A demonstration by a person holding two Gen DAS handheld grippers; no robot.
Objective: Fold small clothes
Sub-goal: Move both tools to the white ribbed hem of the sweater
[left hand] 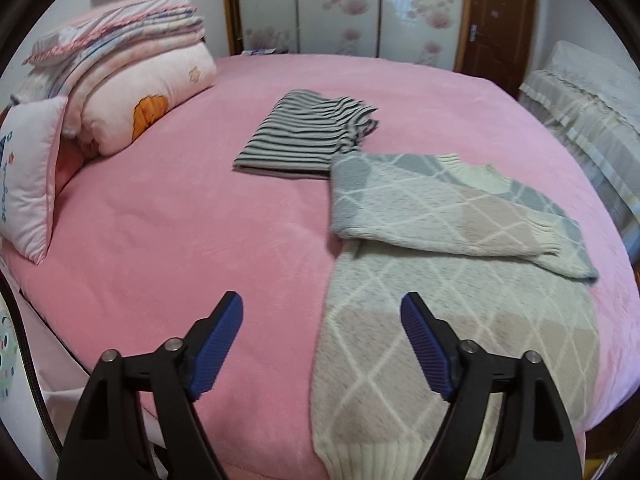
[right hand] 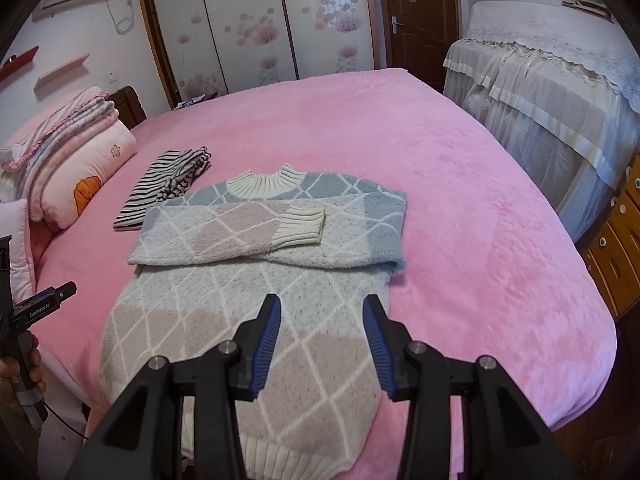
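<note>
A diamond-patterned knit sweater (right hand: 248, 320) in grey, beige and blue lies flat on the pink bed (right hand: 460, 220), both sleeves folded across its chest; it also shows in the left wrist view (left hand: 440, 312). A folded black-and-white striped garment (left hand: 304, 134) lies beyond it, seen too in the right wrist view (right hand: 160, 186). My left gripper (left hand: 322, 316) is open and empty above the sweater's left edge near the hem. My right gripper (right hand: 322, 312) is open and empty above the sweater's lower body.
Stacked pink quilts and pillows (left hand: 132, 80) sit at the bed's left end. A lace-covered piece of furniture (right hand: 560, 92) and wooden drawers (right hand: 618, 248) stand to the right. Wardrobe doors (right hand: 248, 20) are behind. The hand-held left gripper body (right hand: 24, 320) shows at the left.
</note>
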